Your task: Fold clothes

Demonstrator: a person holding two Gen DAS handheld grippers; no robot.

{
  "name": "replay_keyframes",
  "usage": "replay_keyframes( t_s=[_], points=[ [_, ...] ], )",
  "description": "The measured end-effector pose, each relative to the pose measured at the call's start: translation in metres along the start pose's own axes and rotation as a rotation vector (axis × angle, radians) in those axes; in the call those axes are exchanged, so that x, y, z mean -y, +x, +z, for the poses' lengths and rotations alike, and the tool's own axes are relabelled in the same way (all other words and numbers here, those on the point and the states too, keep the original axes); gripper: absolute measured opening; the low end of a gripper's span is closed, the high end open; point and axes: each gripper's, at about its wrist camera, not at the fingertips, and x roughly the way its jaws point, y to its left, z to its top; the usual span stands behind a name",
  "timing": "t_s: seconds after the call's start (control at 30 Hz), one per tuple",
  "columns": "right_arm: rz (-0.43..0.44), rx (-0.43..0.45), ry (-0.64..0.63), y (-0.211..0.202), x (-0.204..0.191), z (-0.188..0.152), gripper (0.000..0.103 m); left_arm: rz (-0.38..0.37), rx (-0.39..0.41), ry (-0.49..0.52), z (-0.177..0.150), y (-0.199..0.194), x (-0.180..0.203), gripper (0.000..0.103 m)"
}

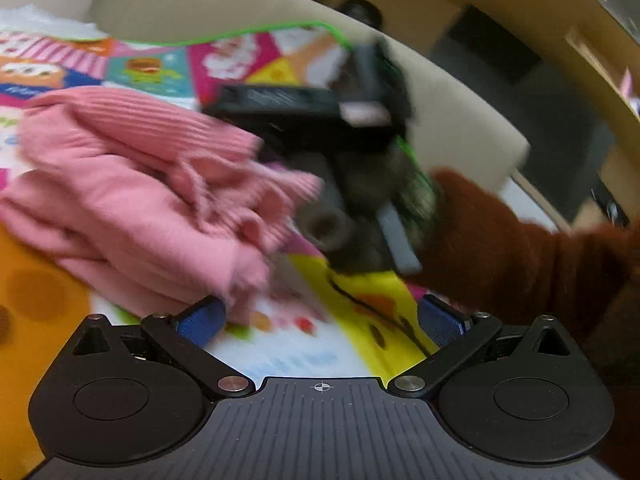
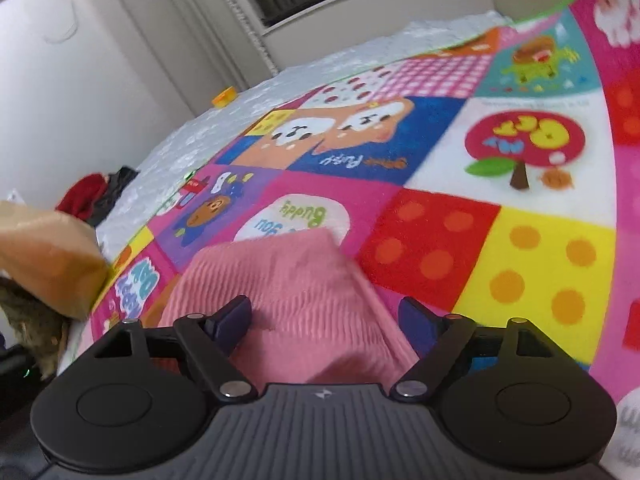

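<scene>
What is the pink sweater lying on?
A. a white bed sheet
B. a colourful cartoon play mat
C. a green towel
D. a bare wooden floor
B: in both wrist views the pink sweater lies bunched on a colourful play mat printed with cartoon animals, dots and a tree.

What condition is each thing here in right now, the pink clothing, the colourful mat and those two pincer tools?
pink garment: bunched in loose folds on the mat, not neatly folded.
play mat: spread flat.
left gripper: open, nothing between the fingers.
right gripper: open, ribbed pink cloth lying between the fingers, not clamped.
brown sleeve: reaching in behind the right gripper.
</scene>
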Motion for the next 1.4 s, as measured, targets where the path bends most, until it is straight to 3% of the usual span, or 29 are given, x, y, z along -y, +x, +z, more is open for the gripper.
replay_keyframes(
  t_s=[0.17, 0.33, 0.5, 0.6, 0.7, 0.77, 0.83, 0.93, 1.03, 1.07, 1.17, 1.3, 1.33, 1.37, 1.4],
  points=[
    [-0.063, 0.036, -0.118, -0.021, -0.018, -0.021, 0.086, 0.069, 0.079, -0.046, 0.002, -0.029, -0.008, 0.103],
    [-0.15, 0.08, -0.262, -0.032, -0.039, -0.058, 0.089, 0.319, 0.213, -0.202, 0.016, -0.055, -0.039, 0.103],
    [-0.235, 0.224, -0.383, -0.059, -0.065, -0.072, 0.089, 0.492, 0.175, -0.259, 0.01, -0.04, -0.058, 0.103],
    [-0.241, 0.313, -0.518, -0.085, -0.088, -0.085, 0.089, 0.518, 0.179, -0.243, 0.007, -0.037, -0.057, 0.103],
    [-0.245, 0.32, -0.57, -0.08, -0.101, -0.101, 0.086, 0.526, 0.196, -0.266, 0.007, -0.036, -0.061, 0.103],
    [-0.247, 0.321, -0.598, -0.076, -0.11, -0.112, 0.065, 0.527, 0.204, -0.267, 0.006, -0.036, -0.063, 0.103],
    [-0.249, 0.323, -0.626, -0.071, -0.118, -0.123, 0.056, 0.522, 0.21, -0.268, 0.004, -0.037, -0.063, 0.103],
    [-0.253, 0.324, -0.669, -0.064, -0.13, -0.139, 0.05, 0.513, 0.211, -0.28, 0.004, -0.039, -0.065, 0.103],
    [-0.334, 0.369, -0.763, -0.058, -0.138, -0.146, 0.051, 0.515, 0.21, -0.276, 0.003, -0.038, -0.064, 0.103],
    [-0.379, 0.381, -0.816, -0.056, -0.14, -0.145, 0.058, 0.516, 0.21, -0.274, 0.003, -0.038, -0.064, 0.103],
    [-0.444, 0.369, -0.904, -0.051, -0.138, -0.149, 0.062, 0.51, 0.216, -0.277, 0.001, -0.04, -0.065, 0.103],
    [-0.465, 0.387, -0.874, -0.058, -0.133, -0.153, 0.062, 0.506, 0.222, -0.276, 0.0, -0.04, -0.064, 0.103],
    [-0.475, 0.39, -0.865, -0.058, -0.132, -0.153, 0.058, 0.506, 0.222, -0.276, 0.0, -0.04, -0.064, 0.103],
    [-0.476, 0.393, -0.847, -0.059, -0.13, -0.151, 0.041, 0.506, 0.223, -0.276, 0.0, -0.04, -0.064, 0.103],
    [-0.474, 0.397, -0.827, -0.061, -0.128, -0.149, 0.03, 0.508, 0.224, -0.275, 0.0, -0.04, -0.064, 0.103]
  ],
)
